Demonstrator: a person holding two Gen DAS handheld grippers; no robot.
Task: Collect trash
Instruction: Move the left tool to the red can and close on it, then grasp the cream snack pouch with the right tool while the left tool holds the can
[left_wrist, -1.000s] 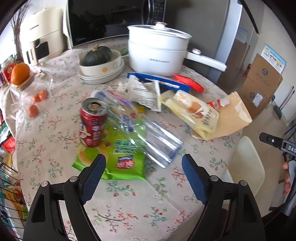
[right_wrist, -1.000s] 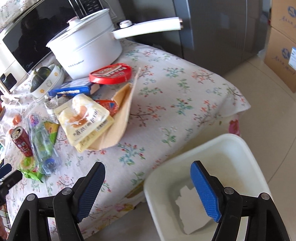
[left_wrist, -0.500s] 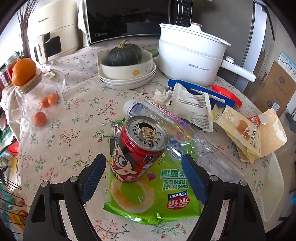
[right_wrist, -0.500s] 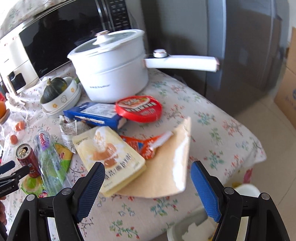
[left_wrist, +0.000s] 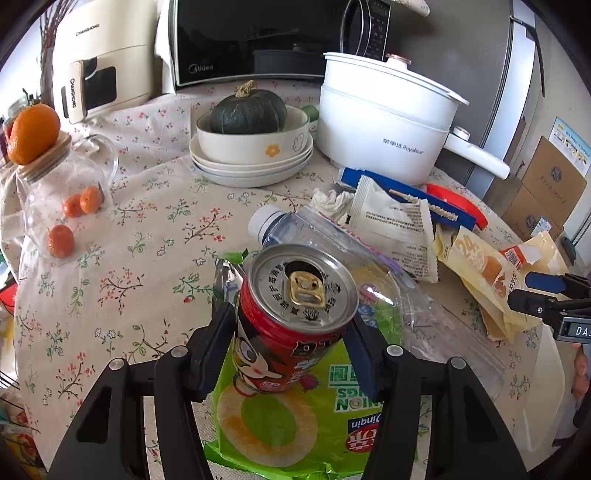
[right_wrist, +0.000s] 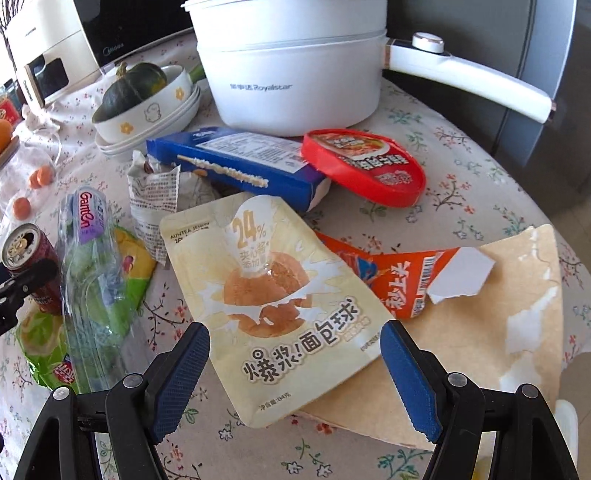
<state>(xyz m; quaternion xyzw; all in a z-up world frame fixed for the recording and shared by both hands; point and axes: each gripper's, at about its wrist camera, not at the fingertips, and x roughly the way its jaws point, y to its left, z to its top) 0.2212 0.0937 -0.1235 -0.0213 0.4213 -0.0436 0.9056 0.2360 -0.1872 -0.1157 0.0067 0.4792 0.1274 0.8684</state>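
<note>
Step in hand: the left gripper (left_wrist: 291, 332) is closing on the red drink can (left_wrist: 295, 314), low in the centre of the left wrist view.
Left jaws: they have just been narrowing; both pads are sitting against the can's sides, about half open.
Can: standing upright on a green snack bag (left_wrist: 291, 417), beside a crushed clear bottle (left_wrist: 354, 266).
Right jaws: the right gripper (right_wrist: 295, 365) is hovering wide open over a cream bread pouch (right_wrist: 273, 291), gripping nothing.
Next move: probably lifting the can straight up, keeping it level in case liquid remains.

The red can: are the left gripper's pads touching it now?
Touching. In the left wrist view, both fingers of the left gripper press the red can on either side; its jaws have just been closing.
</note>
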